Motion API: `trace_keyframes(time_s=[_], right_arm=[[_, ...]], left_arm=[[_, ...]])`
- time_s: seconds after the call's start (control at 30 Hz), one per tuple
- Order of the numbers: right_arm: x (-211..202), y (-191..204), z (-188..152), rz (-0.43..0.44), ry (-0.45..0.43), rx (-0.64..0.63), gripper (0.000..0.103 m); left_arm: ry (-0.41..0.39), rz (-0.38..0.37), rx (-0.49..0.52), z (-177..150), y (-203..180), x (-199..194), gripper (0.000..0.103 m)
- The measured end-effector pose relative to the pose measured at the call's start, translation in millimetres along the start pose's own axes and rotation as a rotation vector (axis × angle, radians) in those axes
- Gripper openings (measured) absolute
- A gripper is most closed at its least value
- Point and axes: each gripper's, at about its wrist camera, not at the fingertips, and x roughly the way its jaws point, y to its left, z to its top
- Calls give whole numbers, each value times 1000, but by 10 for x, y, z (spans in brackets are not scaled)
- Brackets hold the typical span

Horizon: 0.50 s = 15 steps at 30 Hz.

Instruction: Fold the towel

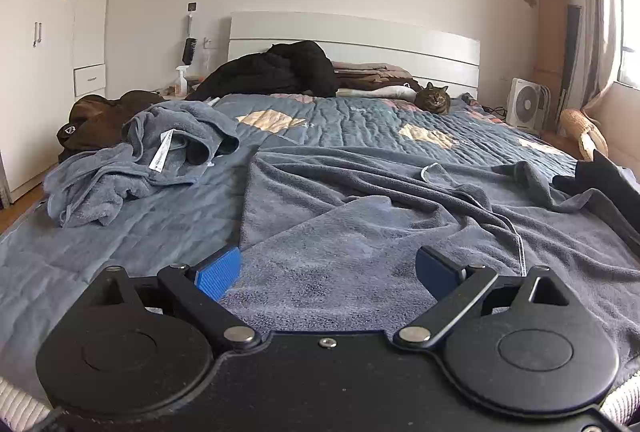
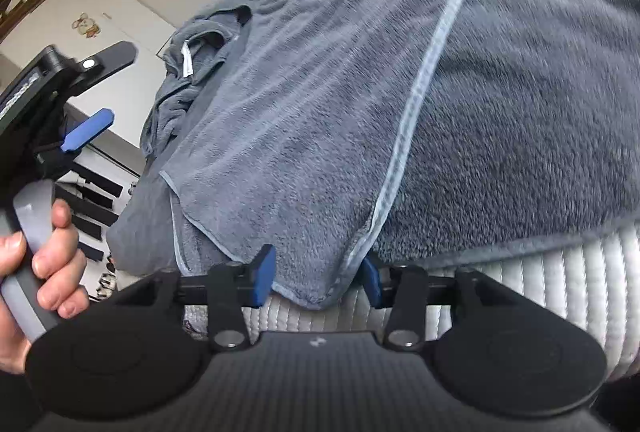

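A grey-blue towel (image 1: 360,228) lies rumpled and partly doubled over on the bed's quilt (image 1: 344,120). My left gripper (image 1: 327,270) hovers low over the towel's near part, open, with nothing between its blue pads (image 1: 218,272). In the right wrist view the towel (image 2: 320,112) has a pale hem running down to a corner that hangs over the mattress edge. My right gripper (image 2: 316,282) has that corner filling the gap between its pads, and both pads touch the cloth. A hand (image 2: 48,252) holds the left gripper's grey handle at the far left.
A second grey towel (image 1: 160,152) lies crumpled at the bed's left, beside brown clothes (image 1: 96,116). A black jacket (image 1: 280,72) and a cat (image 1: 434,98) are near the headboard. A white fan (image 1: 528,104) stands on the right. The white mattress side (image 2: 520,272) shows below the towel.
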Motion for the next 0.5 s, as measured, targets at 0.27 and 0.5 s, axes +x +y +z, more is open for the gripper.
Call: trace_keyframes(time_s=[0.27, 0.5], right_arm=[[-374, 8, 169, 51, -141, 64, 3], [-774, -96, 453, 50, -245, 136, 3]], left_arm=[[0, 6, -18, 16, 19, 5, 94], [-29, 12, -41, 50, -10, 8, 94]])
